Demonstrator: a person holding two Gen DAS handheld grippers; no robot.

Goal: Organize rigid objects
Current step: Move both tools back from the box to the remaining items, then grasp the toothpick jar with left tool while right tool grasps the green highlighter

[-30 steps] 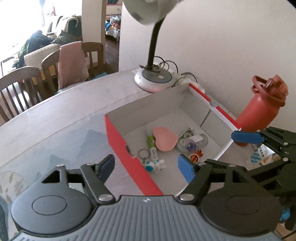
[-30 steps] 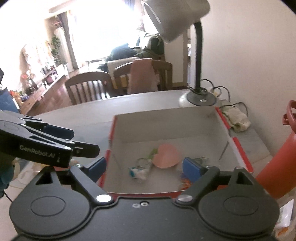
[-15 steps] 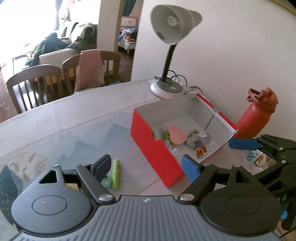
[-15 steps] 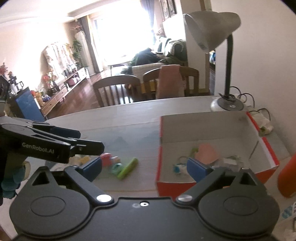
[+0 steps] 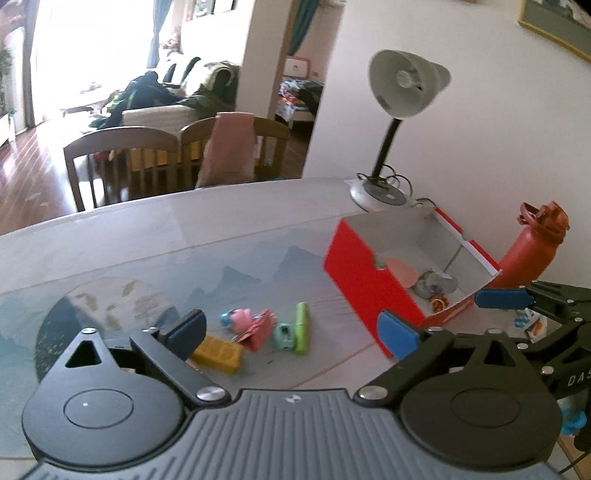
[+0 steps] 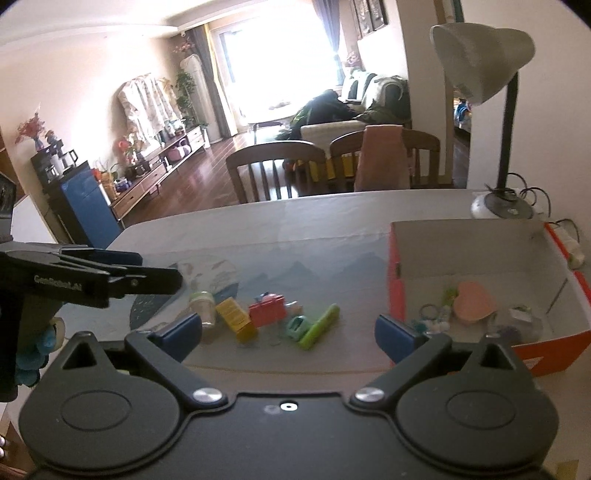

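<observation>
Two claws, left [image 5: 291, 330] and right [image 6: 288, 330], gape empty above glossy plastic trinkets beside a red cardboard box [image 6: 397, 280].

Daylit, bright; strong light from the far window [image 6: 280, 70], blown out to white in both views, with glare washing the floor [image 6: 192, 184] and a pale sheen on the table [image 5: 155, 236]. Heavy fisheye bend at the edges, dark corners in the right wrist view, wall and picture frame [image 5: 554, 29] curved. Slight motion blur on the lamp [image 5: 406, 86] and the small items [image 6: 280, 321]; shadows soft and faint, colours a little washed.
</observation>
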